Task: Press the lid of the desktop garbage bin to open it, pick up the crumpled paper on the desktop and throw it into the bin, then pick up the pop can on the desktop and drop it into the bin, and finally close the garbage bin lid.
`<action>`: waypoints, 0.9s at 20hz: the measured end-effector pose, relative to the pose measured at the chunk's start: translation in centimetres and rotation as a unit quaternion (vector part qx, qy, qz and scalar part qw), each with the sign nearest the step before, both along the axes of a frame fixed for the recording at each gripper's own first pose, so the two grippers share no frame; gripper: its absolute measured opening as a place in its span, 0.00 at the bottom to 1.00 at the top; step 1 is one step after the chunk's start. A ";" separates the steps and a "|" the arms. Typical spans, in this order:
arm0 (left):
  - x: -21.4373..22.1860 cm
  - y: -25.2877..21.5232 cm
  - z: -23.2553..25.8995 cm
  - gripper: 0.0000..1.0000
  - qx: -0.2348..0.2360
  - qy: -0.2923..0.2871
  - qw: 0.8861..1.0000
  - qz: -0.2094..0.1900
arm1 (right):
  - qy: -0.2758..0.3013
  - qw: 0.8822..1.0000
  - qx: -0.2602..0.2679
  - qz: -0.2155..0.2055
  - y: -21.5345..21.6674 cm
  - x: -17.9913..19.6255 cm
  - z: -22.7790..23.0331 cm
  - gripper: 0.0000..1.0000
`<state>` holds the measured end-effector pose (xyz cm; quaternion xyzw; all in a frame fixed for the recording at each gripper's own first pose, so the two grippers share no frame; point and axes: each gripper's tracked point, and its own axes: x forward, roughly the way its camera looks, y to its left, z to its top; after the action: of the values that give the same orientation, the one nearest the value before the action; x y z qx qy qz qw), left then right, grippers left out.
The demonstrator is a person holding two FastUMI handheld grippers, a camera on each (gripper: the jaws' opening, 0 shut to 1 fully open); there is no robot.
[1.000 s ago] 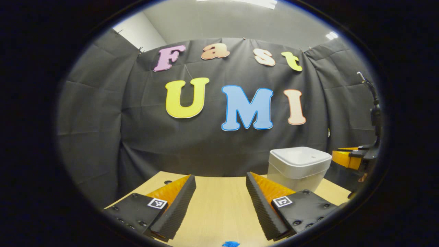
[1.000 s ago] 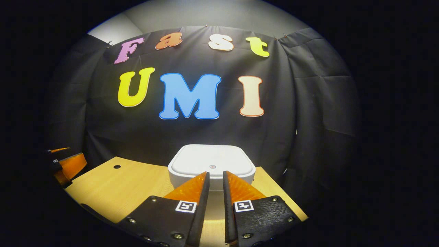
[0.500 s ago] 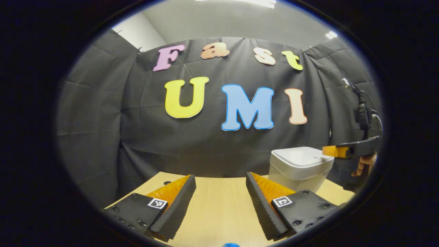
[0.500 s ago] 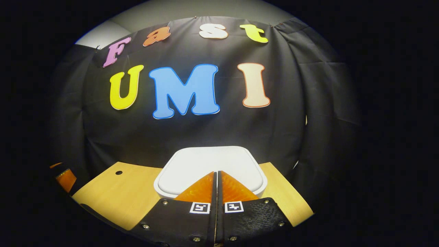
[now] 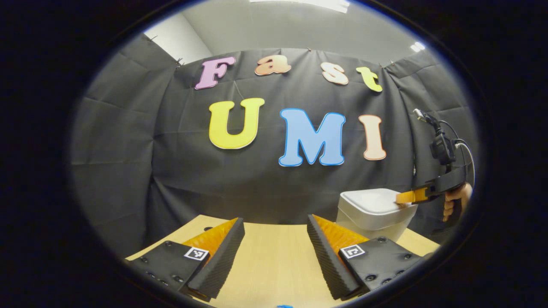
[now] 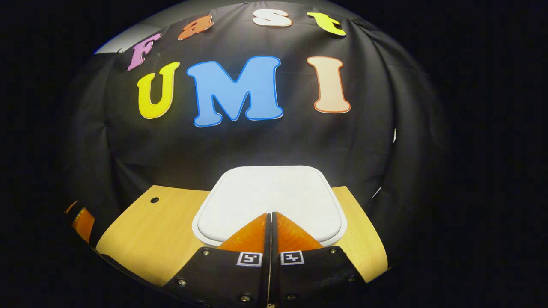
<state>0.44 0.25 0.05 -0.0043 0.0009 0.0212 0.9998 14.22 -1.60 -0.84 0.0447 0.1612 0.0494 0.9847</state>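
Right claw [image 6: 270, 216] clenched empty, tips down on bin lid [image 6: 269, 196] just ahead, likely to press it open; left claw [image 5: 274, 248] released, idle over desk [image 5: 274, 261].

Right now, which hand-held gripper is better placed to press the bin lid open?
The right hand-held gripper. Its fingers are closed together with the tips over the near part of the bin lid. The left hand-held gripper sits open, low over the table, with the bin off to its right.
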 end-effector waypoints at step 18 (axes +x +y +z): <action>-0.4 0.1 0.9 0.96 -0.007 0.008 1.000 0.005 | -0.108 0.993 -0.020 -0.031 -0.5 1.2 5.9 0.01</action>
<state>0.07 0.38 0.98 -0.0111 0.0094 0.0267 0.9995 15.45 -2.08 5.10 0.0247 0.0531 0.0199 0.9981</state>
